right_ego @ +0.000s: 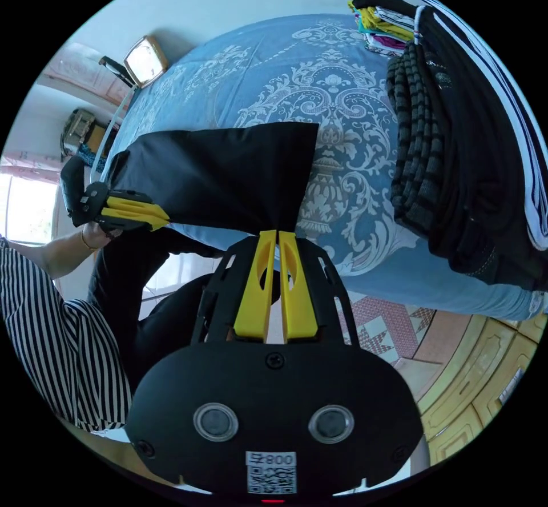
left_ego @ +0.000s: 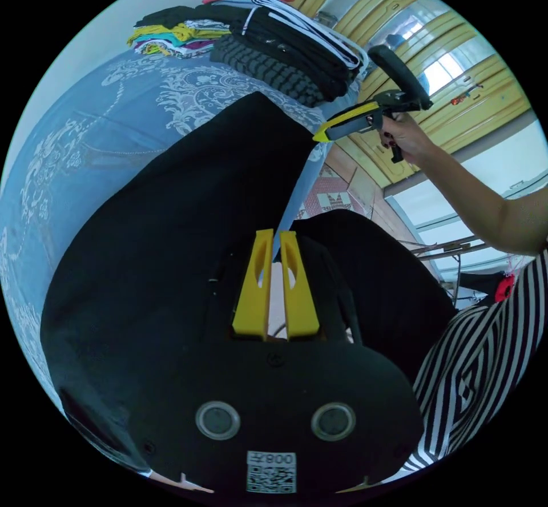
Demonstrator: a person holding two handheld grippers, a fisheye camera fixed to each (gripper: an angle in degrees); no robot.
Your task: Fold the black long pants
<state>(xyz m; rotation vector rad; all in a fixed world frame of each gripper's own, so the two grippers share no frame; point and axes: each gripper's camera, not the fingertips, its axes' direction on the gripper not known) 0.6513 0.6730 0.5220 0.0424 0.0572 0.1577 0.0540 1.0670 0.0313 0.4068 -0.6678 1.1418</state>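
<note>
Pants: black long pants are laid partly on the bed, near its front edge; the rest is hung over that edge toward the floor, seen in the left gripper view as a dark mass.
Left claw: left claw is pressed together, jaws nearly touching at the tips; black cloth appears to be pinched at the pants corner by the bed's front edge, and the same claw is seen from the other side closed on the cloth.
Right claw: right claw is pressed together on the other near corner of the black panel; it is seen from across, held in a hand, tip at the cloth edge.
Fold state: one flat rectangular panel is spread on the bed; judged as an early or middle fold, with length left hanging.
Done: pants appear gripped at two corners and stretched flat between them.
Left: hanging part is judged still to be brought up and folded over; final compact fold not yet made.
Stack: folded clothes pile is placed at the bed's far corner, well apart from the pants.
Person: striped garment is seen beside the bed.
</note>
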